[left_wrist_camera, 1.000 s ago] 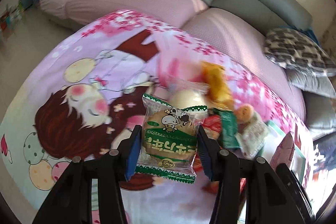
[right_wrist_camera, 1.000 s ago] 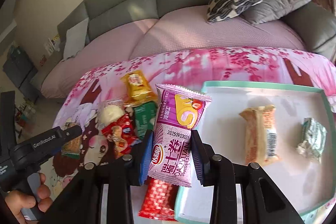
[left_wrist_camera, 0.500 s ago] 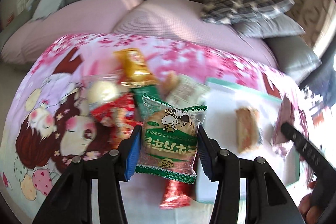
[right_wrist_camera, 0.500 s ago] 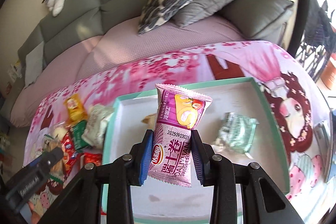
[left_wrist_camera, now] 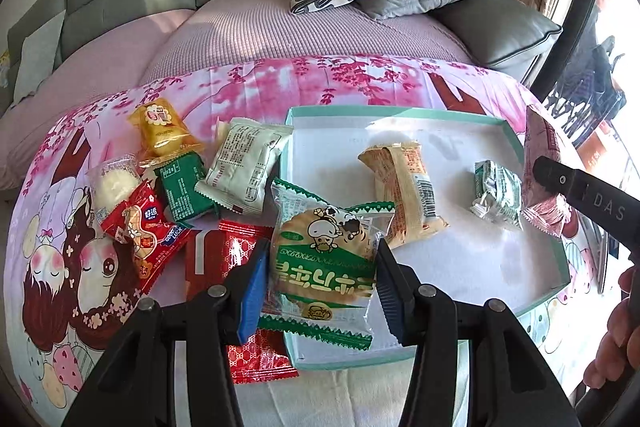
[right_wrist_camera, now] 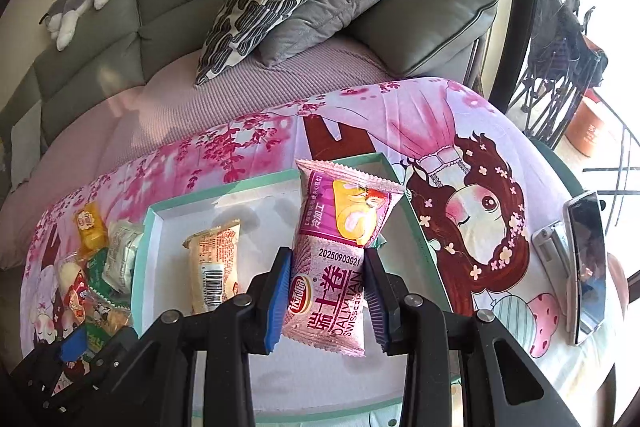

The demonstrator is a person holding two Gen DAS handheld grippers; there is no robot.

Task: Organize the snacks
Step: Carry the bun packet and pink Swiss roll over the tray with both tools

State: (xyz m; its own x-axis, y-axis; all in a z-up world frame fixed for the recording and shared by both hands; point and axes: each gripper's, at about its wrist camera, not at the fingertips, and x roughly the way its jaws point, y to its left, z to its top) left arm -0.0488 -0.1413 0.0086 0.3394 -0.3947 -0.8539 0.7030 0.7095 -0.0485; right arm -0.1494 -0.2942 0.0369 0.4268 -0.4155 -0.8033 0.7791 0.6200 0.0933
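The left gripper (left_wrist_camera: 320, 283) held a green-trimmed biscuit packet (left_wrist_camera: 323, 263) between its jaws over the near-left corner of the teal-rimmed tray (left_wrist_camera: 400, 111) on the table. The right gripper (right_wrist_camera: 326, 297) clamped a pink Swiss-roll packet (right_wrist_camera: 336, 267) above the tray's right part.

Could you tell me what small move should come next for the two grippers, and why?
Probably lower both packets and release them into the tray: the left gripper grips the green cookie packet over its near edge, and the right gripper holds the pink roll packet above it.
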